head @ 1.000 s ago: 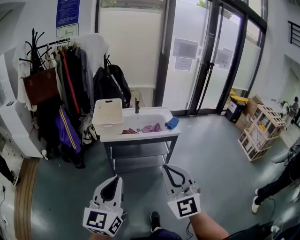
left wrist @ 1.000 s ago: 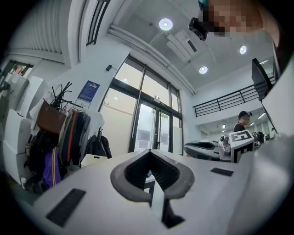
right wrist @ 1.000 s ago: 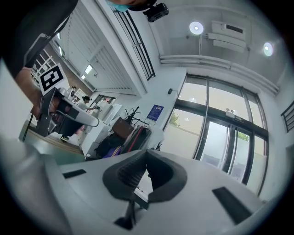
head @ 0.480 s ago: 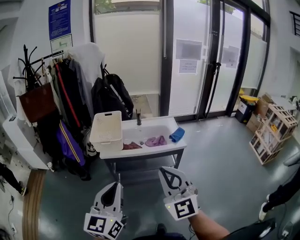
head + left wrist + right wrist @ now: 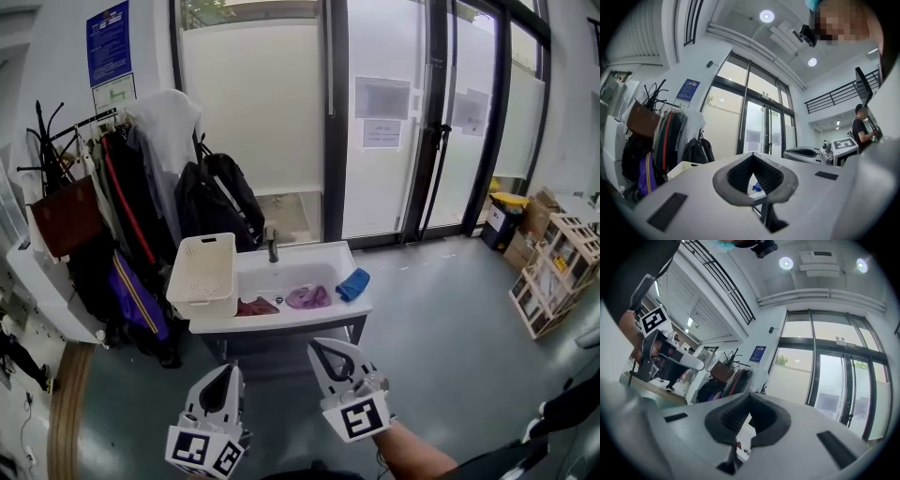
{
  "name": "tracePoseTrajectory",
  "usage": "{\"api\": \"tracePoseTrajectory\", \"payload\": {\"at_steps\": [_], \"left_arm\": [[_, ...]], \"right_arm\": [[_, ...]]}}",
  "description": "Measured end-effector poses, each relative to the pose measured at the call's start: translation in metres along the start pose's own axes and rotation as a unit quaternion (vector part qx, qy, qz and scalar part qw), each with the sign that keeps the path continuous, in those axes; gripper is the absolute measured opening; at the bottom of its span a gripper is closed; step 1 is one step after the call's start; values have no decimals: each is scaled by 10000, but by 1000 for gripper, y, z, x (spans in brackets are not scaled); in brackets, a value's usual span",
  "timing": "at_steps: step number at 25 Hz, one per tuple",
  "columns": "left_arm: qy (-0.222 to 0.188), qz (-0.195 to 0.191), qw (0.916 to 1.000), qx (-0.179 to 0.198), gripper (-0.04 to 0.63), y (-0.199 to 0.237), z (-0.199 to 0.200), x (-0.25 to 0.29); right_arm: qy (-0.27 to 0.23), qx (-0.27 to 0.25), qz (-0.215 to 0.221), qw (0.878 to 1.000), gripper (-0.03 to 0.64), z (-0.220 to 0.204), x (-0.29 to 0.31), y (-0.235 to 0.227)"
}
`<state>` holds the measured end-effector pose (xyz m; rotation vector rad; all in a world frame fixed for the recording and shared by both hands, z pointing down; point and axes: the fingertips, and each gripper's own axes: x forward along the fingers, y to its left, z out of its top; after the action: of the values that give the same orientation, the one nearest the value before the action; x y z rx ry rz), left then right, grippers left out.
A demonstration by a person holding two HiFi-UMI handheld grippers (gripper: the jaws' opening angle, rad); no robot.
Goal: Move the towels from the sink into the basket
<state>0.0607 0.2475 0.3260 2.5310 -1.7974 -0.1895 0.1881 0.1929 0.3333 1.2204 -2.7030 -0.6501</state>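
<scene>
Glass-door lobby, coat rack (image 5: 112, 197) far left. Sink (image 5: 281, 323) mid-room: towels (image 5: 307, 297) inside, blue one at right rim. Basket (image 5: 202, 275) on sink's left end. Left gripper (image 5: 231, 369), right gripper (image 5: 315, 345) near, clenched, empty.

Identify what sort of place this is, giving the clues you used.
Probably a workplace entrance hall: tall glass doors, a coat rack hung with jackets and bags, and a freestanding sink.

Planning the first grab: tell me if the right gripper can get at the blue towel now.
Probably not yet: the right gripper is shut and held short of the sink. Nothing blocks the blue towel on the sink's right rim; stepping closer should do.
</scene>
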Motion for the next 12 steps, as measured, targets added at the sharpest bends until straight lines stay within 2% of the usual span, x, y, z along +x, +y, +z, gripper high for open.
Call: {"api": "tracePoseTrajectory", "payload": {"at_steps": [6,12], "left_arm": [[91,257,9996,110,8,4,-3,24],[155,402,9990,98,8,15,-13,41]], "right_arm": [[-84,132,193,9997,5,-17,24,-23],[-84,246,358,9990,5,-34,43,-26]]}}
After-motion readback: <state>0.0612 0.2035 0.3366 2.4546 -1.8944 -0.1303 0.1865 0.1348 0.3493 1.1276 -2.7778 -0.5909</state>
